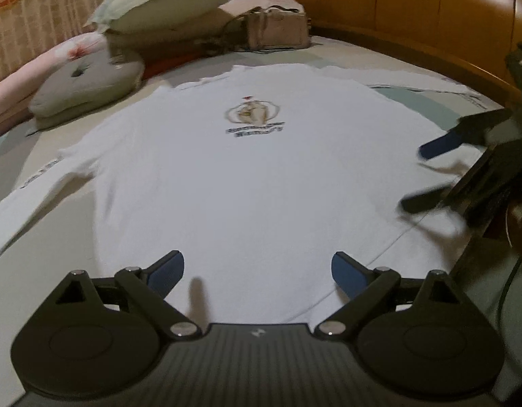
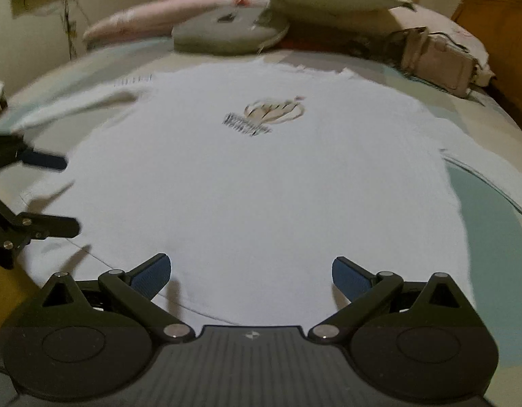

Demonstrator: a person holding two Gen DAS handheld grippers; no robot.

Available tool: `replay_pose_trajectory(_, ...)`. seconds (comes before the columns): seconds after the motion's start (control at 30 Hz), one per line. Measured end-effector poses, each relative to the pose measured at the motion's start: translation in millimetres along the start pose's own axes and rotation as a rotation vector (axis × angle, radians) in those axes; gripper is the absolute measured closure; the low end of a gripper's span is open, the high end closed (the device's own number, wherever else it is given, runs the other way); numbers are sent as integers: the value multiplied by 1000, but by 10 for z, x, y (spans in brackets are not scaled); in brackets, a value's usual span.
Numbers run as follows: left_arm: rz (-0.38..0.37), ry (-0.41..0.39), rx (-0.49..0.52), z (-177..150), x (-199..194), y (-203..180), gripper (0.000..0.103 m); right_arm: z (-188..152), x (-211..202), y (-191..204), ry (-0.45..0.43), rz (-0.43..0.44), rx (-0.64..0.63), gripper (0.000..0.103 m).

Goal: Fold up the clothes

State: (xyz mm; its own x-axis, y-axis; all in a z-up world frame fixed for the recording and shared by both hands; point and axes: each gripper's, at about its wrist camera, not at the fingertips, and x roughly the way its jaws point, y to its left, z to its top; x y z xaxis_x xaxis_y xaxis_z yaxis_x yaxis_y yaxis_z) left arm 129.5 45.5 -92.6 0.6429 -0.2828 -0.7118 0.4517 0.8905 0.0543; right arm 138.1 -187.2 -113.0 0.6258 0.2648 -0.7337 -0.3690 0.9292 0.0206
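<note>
the white shirt (image 1: 247, 183) lies spread flat on the bed (image 1: 332, 51), logo up and collar toward the pillows (image 1: 159, 3), with 1 sleeve (image 1: 40, 183) stretched out to the side, so no fold looks made yet and the whole job seems still ahead. both left tongs (image 1: 257, 273) and right tongs (image 2: 251, 275) hover near the hem with their jaws wide and nothing between them. judging from this, what is left is to grip the cloth, bring the sleeves and sides in, then double the body over; both views are a bit blurred.
</note>
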Motion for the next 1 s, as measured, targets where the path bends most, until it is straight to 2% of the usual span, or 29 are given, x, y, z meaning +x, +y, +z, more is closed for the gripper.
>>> replay_pose_trajectory(0.2,4,53,-78,-249,-48,51,8,-178,-19,-76,-8,1,22,0)
replay_pose_trajectory(0.37,41,87,-40,-313,-196,44,8,-302,-115,-32,-20,-31,31,0)
replay_pose_trajectory(0.43,57,61,-18,-223,-184,43,8,-314,-115,-26,-24,-36,44,0)
replay_pose_trajectory(0.63,35,-43,17,135,36,120,8,-329,-131,-6,-23,-48,60,0)
replay_pose_trajectory(0.77,49,5,-39,211,322,236,8,-335,-134,6,-18,-53,73,0)
replay_pose_trajectory(0.83,52,30,-93,129,356,321,7,-324,-135,-1,-8,-48,76,0)
replay_pose_trajectory(0.9,40,28,-153,1,275,398,8,-329,-138,-10,-7,-43,72,0)
replay_pose_trajectory(1.0,48,27,-187,-166,108,433,8,-350,-145,-7,-19,-45,74,0)
